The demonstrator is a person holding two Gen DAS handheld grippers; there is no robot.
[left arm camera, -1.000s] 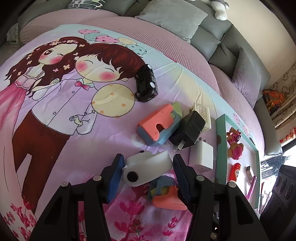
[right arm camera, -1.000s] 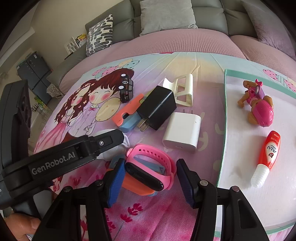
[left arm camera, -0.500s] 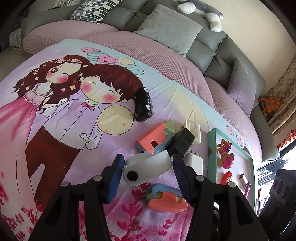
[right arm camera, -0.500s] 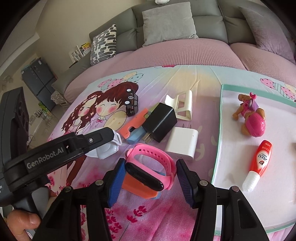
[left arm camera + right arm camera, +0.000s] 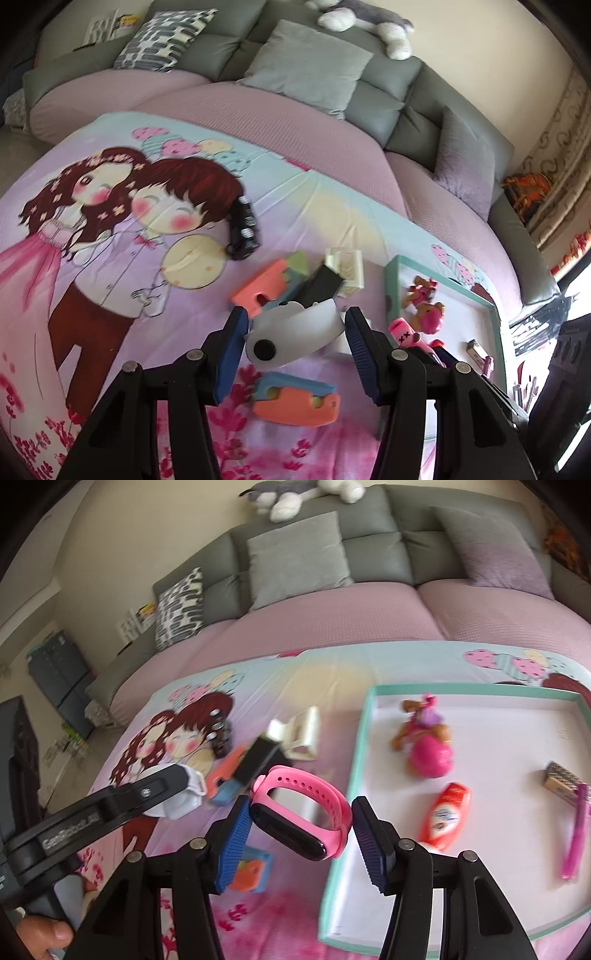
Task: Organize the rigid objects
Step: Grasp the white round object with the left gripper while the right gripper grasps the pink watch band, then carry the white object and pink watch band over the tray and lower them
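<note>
My left gripper [image 5: 297, 323] is shut on a white gadget with a round black button [image 5: 291, 336] and holds it above the cartoon bedspread. My right gripper [image 5: 301, 812] is shut on a pink wristband with a black face [image 5: 306, 781], held in the air by the left rim of the teal-edged tray [image 5: 354, 775]. The left gripper's finger [image 5: 147, 794] shows in the right wrist view with the white gadget [image 5: 181, 805] at its tip. A hand [image 5: 40, 934] grips its handle.
A black toy car [image 5: 242, 232], an orange-blue-green block [image 5: 266, 288], a black charger [image 5: 321, 284], a white stand [image 5: 347, 269] and an orange-blue block [image 5: 295, 398] lie on the bedspread. The tray holds a pink toy dog [image 5: 428, 749], a red tube [image 5: 447, 816], a pink pen [image 5: 576, 834] and a small box [image 5: 561, 779].
Both grippers have risen off the bedspread with their objects. The wristband has come up off the orange-blue block and moved right, close to the tray's edge.
</note>
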